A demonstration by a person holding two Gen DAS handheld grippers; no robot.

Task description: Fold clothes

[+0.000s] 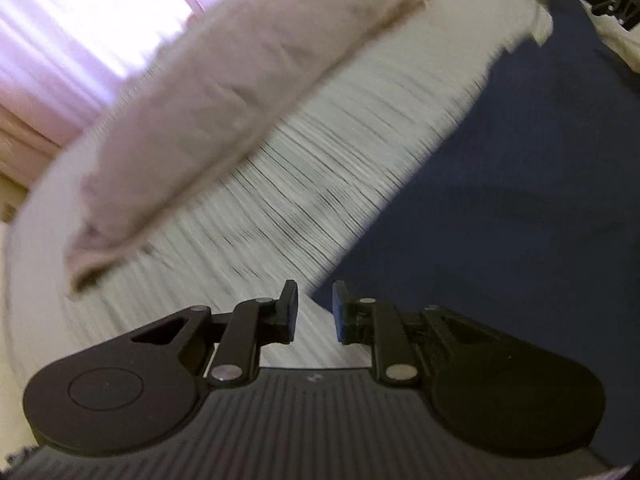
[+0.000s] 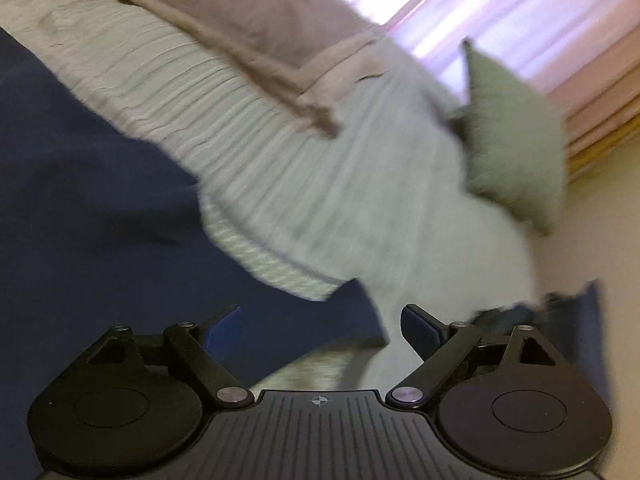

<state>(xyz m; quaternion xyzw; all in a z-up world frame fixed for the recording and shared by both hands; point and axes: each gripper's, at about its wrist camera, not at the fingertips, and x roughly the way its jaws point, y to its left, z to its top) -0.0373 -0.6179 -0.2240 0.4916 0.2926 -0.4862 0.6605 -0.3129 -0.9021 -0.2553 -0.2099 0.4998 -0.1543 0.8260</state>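
Note:
A navy blue garment lies spread on a pale ribbed bedspread; both views are motion-blurred. In the left wrist view my left gripper hangs over the garment's edge. Its pads stand a small gap apart with nothing between them. In the right wrist view the garment fills the left side. My right gripper is wide open above it. A corner of the cloth lies below the gap, and neither pad touches it. Another navy piece shows behind the right finger.
A long beige pillow lies across the far side of the bed, also in the right wrist view. A green cushion stands at the bed's right edge. Bright pink curtains hang behind the bed.

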